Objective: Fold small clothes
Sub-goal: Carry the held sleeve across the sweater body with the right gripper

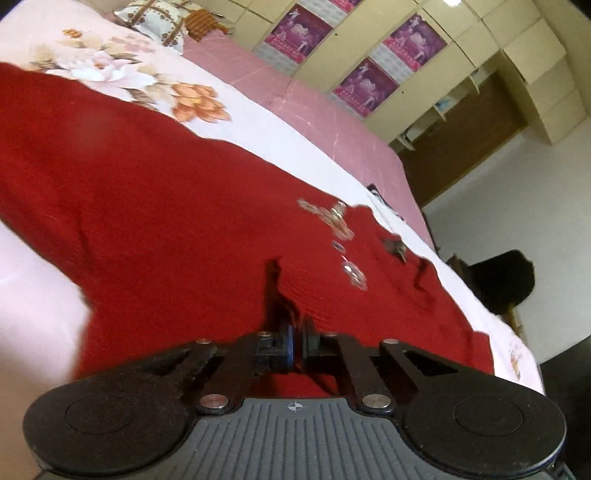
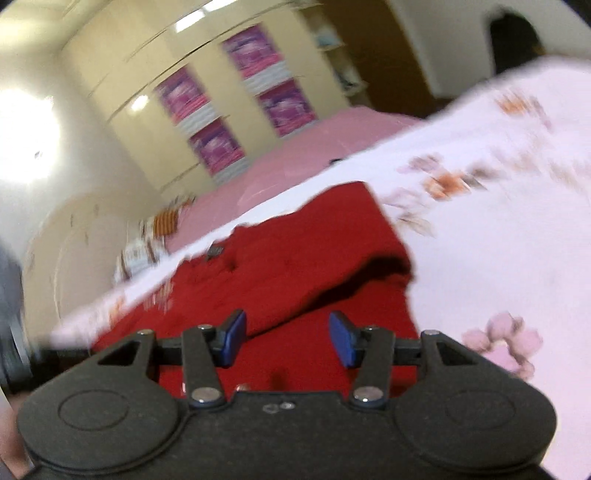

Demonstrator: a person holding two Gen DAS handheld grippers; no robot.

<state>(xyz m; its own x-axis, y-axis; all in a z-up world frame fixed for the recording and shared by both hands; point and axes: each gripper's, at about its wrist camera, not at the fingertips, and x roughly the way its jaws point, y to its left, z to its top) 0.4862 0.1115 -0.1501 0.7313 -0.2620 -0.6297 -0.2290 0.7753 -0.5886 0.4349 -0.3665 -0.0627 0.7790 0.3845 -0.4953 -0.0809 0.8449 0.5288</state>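
On floral bedsheet [image 1: 236, 122]: red sweater [image 1: 166, 206] lengthwise; left claw [image 1: 297, 341] pinching sweater, right claw [image 2: 286, 338] spread.

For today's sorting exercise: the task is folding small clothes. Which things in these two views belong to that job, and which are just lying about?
Belongs to the job:
red knitted garment
left gripper
right gripper

Just lying about:
floral bedsheet
patterned pillow
purple posters
cream cupboards

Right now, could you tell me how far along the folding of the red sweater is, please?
Done: one part of the red sweater already lies folded over itself on the floral bedsheet. In hand: the left gripper is shut at the knit, the right gripper is open above it. Left: most of it lies spread out.
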